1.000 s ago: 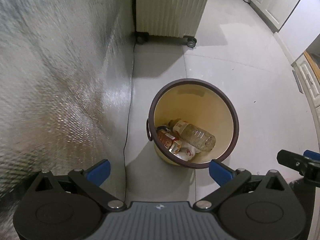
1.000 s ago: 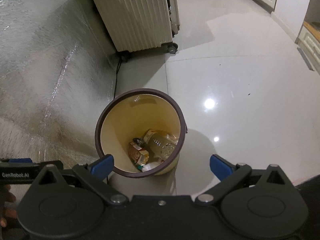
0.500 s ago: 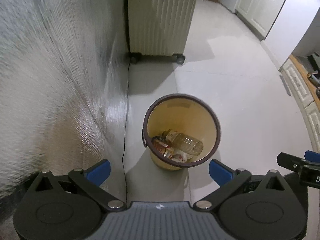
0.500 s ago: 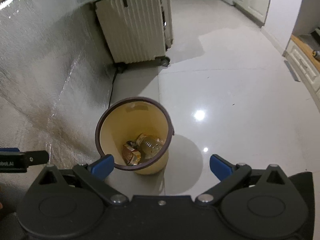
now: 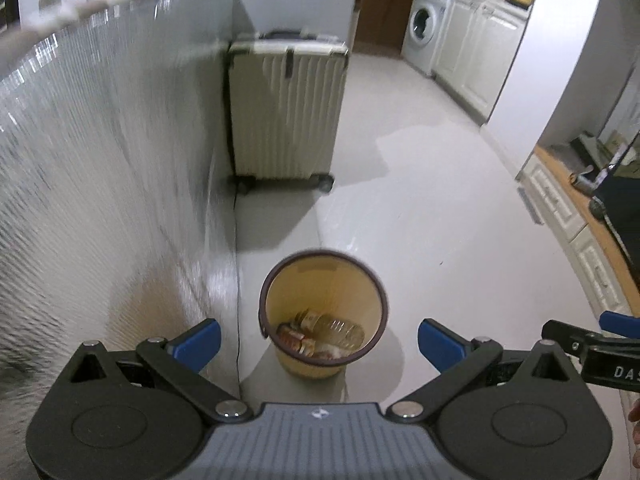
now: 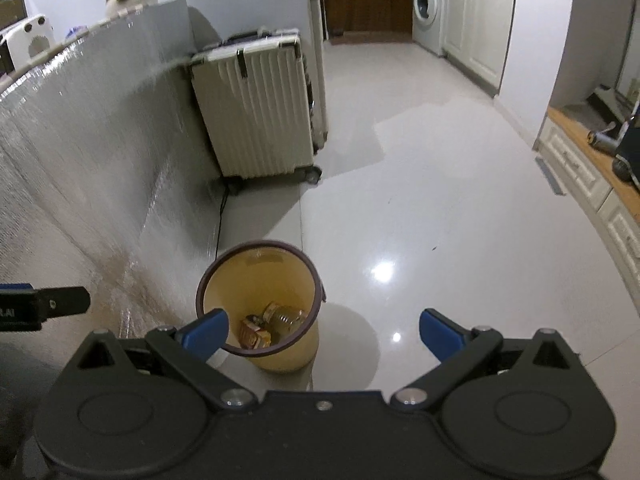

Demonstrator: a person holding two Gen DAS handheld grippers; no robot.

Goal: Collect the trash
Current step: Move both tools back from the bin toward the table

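Both pairs of fingers are spread wide and nothing is held. Ahead of and below the left gripper point(image 5: 319, 340), centred between its fingers, the bin point(image 5: 324, 258) is seen with a bottle point(image 5: 334, 326) lying crosswise inside — for the right gripper point(image 6: 323, 332) it sits toward the left finger. No loose trash is visible on the floor point(image 6: 440, 208).

The silvery foil sheet point(image 5: 100, 184) smears with blur; the crumpled wrappers point(image 6: 256, 334) inside the yellow brown-rimmed plastic bin point(image 6: 240, 280) are too small to read.
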